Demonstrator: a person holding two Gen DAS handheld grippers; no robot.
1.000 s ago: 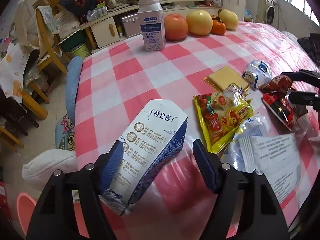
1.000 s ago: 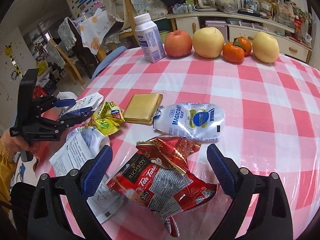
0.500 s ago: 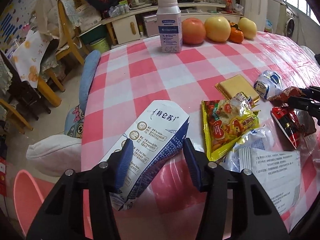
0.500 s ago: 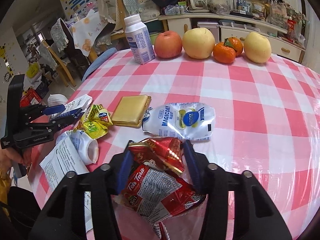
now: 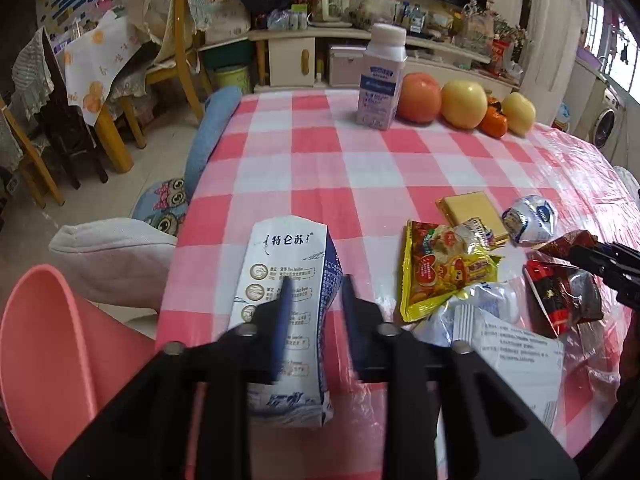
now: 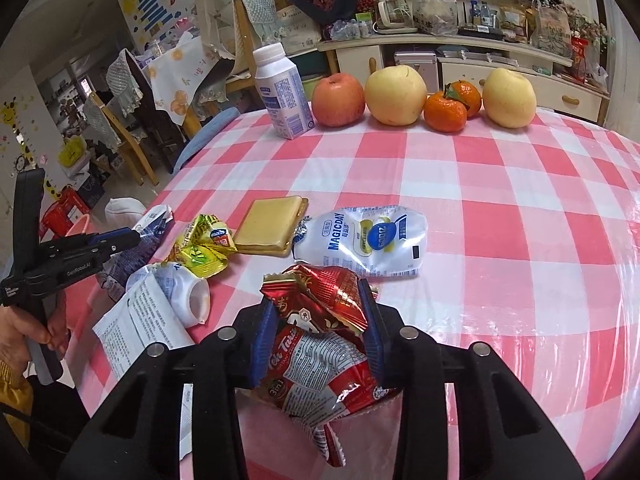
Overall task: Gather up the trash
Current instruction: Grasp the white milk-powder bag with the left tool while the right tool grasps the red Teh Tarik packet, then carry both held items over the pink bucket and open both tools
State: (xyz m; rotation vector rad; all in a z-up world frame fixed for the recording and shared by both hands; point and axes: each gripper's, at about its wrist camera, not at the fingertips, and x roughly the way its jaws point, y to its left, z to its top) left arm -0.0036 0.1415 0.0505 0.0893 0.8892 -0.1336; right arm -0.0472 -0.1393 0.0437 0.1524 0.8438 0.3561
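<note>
A white and blue milk carton [image 5: 280, 248] sits at the table's near left edge, tipped up between the fingers of my left gripper [image 5: 316, 280]. The pads press on it while the jaws are opening slightly. In the right wrist view that gripper [image 6: 132, 238] shows at the left, held by a hand. My right gripper [image 6: 318, 300] is closing on crumpled red wrappers [image 6: 316, 360], and both pads squeeze them. From the left wrist view, the right gripper [image 5: 588, 264] and red wrappers [image 5: 560, 292] lie at the right edge.
A pink bin [image 5: 44, 336] stands below the table's left edge. A yellow snack bag [image 6: 204, 248], a gold packet [image 6: 272, 224], a white pouch [image 6: 360, 240] and a paper leaflet [image 6: 140, 320] lie on the checked cloth [image 6: 500, 220]. A milk bottle [image 6: 282, 92] and fruit [image 6: 396, 92] stand at the back.
Both grippers closed from wide open: the left onto the milk carton, the right onto the red wrappers. The left gripper rolled and rose a little, and the pink bin came into view.
</note>
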